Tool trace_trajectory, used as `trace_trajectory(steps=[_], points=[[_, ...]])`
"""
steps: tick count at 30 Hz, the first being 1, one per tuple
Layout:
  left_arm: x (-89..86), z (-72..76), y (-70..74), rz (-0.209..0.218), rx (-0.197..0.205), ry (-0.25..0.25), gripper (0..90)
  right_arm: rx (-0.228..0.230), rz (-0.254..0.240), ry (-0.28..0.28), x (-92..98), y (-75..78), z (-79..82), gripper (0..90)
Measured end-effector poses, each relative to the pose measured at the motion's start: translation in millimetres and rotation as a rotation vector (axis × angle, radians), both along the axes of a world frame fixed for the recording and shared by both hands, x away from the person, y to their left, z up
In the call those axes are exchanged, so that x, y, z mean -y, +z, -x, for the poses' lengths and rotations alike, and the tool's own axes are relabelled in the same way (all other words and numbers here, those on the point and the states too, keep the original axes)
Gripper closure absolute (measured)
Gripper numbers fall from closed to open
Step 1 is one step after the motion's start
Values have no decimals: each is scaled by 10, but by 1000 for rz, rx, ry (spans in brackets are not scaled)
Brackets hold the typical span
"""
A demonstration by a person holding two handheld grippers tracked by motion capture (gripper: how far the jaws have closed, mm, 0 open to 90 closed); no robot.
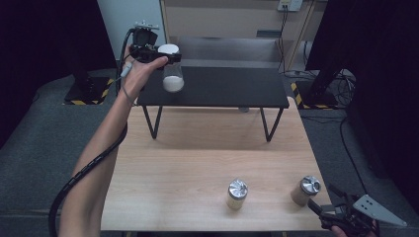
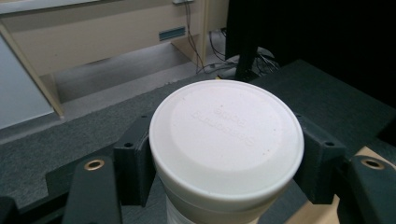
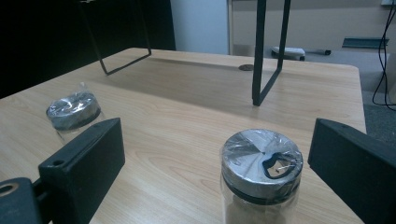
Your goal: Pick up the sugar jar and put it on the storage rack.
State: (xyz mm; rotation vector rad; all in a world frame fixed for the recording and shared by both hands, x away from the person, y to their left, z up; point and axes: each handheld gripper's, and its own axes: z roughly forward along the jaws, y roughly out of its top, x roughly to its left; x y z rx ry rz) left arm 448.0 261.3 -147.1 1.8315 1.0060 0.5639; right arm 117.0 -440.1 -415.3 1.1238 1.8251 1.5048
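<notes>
High view shows the left tongs (image 1: 170,58) clamped just under the white lid (image 1: 168,49) of a clear jar of white powder (image 1: 173,76), which hangs in the air above the left end of the black shelf (image 1: 222,86) that stands at the far edge of the bench (image 1: 197,148). In the left gripper view the two black jaws press on opposite sides of the jar's neck, with the lid (image 2: 226,140) sitting wide above them, so the grip looks secure as long as the squeeze is kept.

The step in hand appears to be setting this jar on the shelf. To do it well, keep the jar upright, bring it well inside the shelf's left and near edges, and lower it until its base rests flat before easing the jaws apart. Letting go early would drop it; letting go near the edge could tip it onto the bench below.

The right tongs (image 1: 326,210) rest at the near right corner of the bench, jaws spread wide and holding nothing. Between them in the right gripper view stands a foil-lidded jar (image 3: 260,172), untouched, and a second foil-lidded jar (image 3: 74,112) stands near the bench's near edge.
</notes>
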Motion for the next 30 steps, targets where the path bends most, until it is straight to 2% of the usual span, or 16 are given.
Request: trace_trajectory(steps=[6, 14, 30], points=[[84, -72, -49, -7, -5, 63, 323, -1, -1, 1, -2, 3, 0, 43], [118, -150, -93, -21, -21, 82, 323, 4, -5, 2, 8, -3, 6, 43], [145, -167, -187, -33, -23, 101, 323, 2, -6, 1, 10, -2, 6, 45]])
